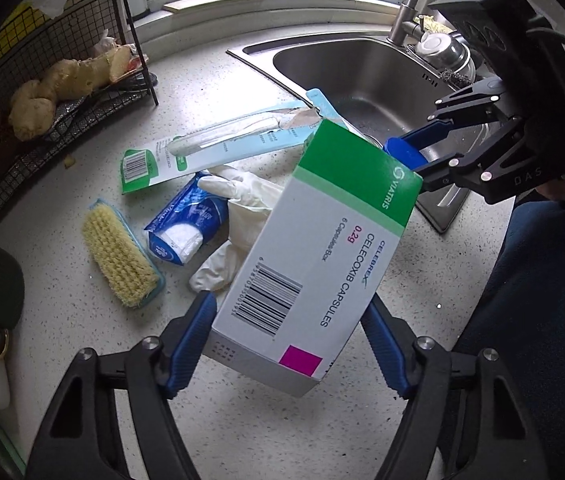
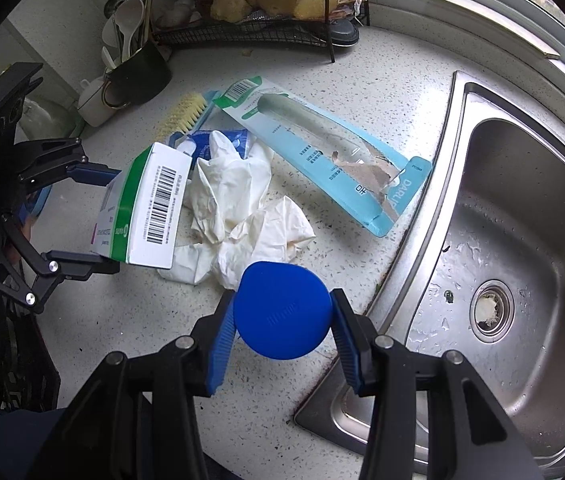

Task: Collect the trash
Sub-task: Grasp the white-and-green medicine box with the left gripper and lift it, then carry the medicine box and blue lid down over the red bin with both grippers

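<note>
My left gripper (image 1: pixel 288 322) is shut on a white and green capsule box (image 1: pixel 314 252) and holds it above the counter; the box also shows in the right wrist view (image 2: pixel 150 208). My right gripper (image 2: pixel 280 312) is shut on a round blue lid (image 2: pixel 282 312), above the counter next to the sink edge. On the counter lie white rubber gloves (image 2: pixel 234 196), a torn toothbrush package (image 2: pixel 322 152), a blue tissue pack (image 1: pixel 186 224) and a scrub brush (image 1: pixel 120 256).
A steel sink (image 2: pixel 522 240) with a faucet (image 1: pixel 410 12) is on the right. A black wire rack (image 1: pixel 42 92) holding ginger stands at the back left. A dark utensil cup (image 2: pixel 138 76) stands beside it.
</note>
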Tool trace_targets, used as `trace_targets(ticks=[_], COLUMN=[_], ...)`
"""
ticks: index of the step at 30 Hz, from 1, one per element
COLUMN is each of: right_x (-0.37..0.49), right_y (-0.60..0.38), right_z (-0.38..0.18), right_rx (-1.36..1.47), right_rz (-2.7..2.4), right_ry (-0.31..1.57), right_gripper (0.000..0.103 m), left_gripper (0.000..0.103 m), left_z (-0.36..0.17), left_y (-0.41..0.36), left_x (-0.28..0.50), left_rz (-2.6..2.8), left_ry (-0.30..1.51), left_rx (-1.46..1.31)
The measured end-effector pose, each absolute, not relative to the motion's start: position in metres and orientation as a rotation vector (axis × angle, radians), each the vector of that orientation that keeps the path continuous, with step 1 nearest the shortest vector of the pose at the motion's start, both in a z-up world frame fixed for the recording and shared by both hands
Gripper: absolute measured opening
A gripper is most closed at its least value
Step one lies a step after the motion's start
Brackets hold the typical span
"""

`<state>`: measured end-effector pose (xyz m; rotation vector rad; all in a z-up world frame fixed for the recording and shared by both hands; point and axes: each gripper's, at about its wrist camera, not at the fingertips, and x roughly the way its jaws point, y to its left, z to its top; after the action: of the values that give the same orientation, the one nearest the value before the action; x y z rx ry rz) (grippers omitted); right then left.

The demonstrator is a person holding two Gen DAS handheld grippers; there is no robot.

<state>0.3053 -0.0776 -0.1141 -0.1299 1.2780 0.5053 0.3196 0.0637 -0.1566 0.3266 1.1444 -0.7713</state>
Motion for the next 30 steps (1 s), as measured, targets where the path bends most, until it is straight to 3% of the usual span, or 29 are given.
trace_targets(ticks=[13, 30], right_x=[0.268, 0.175], right_y=[-0.086, -0.129], right_z=[-0.093, -0.059], right_rx=[-0.17, -0.158], right_rz=[0.568, 0.624], right_ry=[1.222, 1.133], right_gripper=[0.043, 0.043], left_gripper=[0.072, 0.071], left_z=[-0.132, -0.103], left_y=[0.062, -0.011], left_x=[0.268, 0.158], left_rz=[-0.466, -0.324], left_ry=[1.163, 1.183], left_rx=[0.265, 0.187])
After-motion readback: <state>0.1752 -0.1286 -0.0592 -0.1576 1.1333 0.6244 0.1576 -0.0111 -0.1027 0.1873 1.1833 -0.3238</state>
